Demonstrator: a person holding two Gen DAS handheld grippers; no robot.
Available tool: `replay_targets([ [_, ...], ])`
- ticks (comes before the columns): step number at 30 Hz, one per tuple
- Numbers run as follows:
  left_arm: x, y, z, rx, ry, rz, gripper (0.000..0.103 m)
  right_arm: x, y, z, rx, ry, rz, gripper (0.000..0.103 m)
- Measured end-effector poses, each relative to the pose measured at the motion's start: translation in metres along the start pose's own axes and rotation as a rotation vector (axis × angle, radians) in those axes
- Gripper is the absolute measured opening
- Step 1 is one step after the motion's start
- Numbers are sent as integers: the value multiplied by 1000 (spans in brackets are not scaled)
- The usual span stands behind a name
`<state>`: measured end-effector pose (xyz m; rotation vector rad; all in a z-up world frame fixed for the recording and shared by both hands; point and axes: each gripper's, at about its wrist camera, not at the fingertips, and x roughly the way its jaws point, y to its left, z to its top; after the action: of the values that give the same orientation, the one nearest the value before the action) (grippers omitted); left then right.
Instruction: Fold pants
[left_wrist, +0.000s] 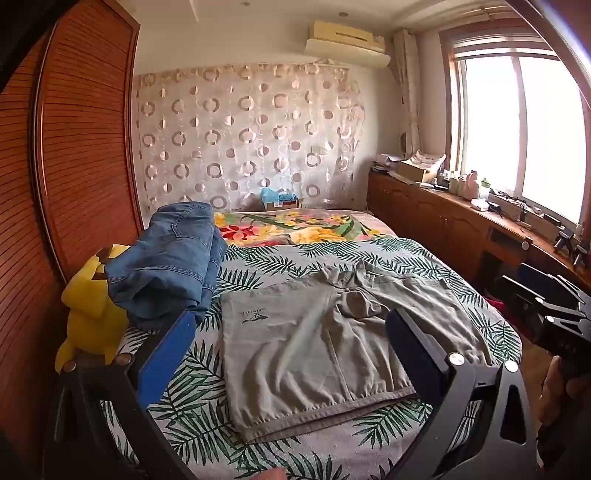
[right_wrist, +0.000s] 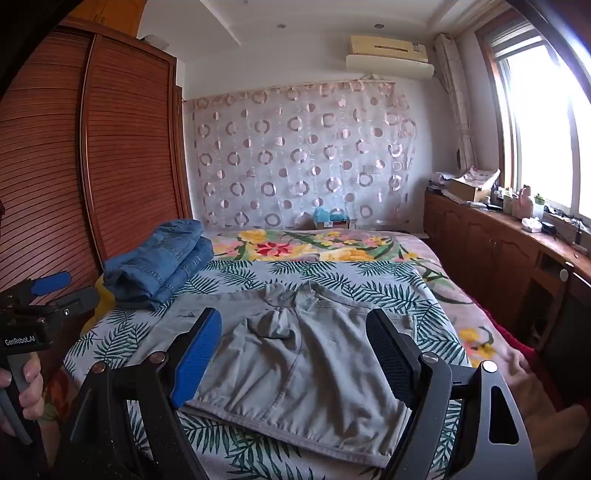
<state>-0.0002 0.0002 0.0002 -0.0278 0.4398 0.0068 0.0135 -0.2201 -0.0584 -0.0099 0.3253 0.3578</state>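
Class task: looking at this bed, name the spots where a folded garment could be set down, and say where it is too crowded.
Free: the leaf-print sheet between the grey pants and the floral blanket, and that blanket itself. A narrower strip lies right of the pants. Crowded: the left edge, with the denim pile and yellow plush toy.

Daylight floods in from the window (left_wrist: 524, 122) on the right, which is blown out to plain white in both views, with a bluish flare fringing the upper right corner. The bed (right_wrist: 332, 273) is evenly and softly lit, with only faint shadows in the cloth folds. The wardrobe (left_wrist: 85, 140) on the left sits dimmer. Strong fisheye distortion bows its doors and the ceiling lines, and dark vignetting fills the corners. Detail is slightly soft and compressed throughout, most of all towards the edges.
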Motion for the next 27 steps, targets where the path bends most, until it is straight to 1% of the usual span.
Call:
replay_targets([
  [2, 0, -1, 0, 10, 8, -1, 103, 0, 0, 0, -4, 1, -1, 82],
  [7, -1, -1, 1, 6, -5, -2, 103, -1, 1, 0, -3, -2, -3, 82],
  [12, -1, 1, -1, 7, -1, 0, 103, 0, -4, -1, 2, 3, 4, 82],
  [17, -7, 4, 5, 3, -9, -1, 103, -1, -3, 0, 1, 1, 3, 82],
  [27, -7, 1, 3, 6, -13, 1, 103, 0, 0, 0, 0, 0, 5, 82],
])
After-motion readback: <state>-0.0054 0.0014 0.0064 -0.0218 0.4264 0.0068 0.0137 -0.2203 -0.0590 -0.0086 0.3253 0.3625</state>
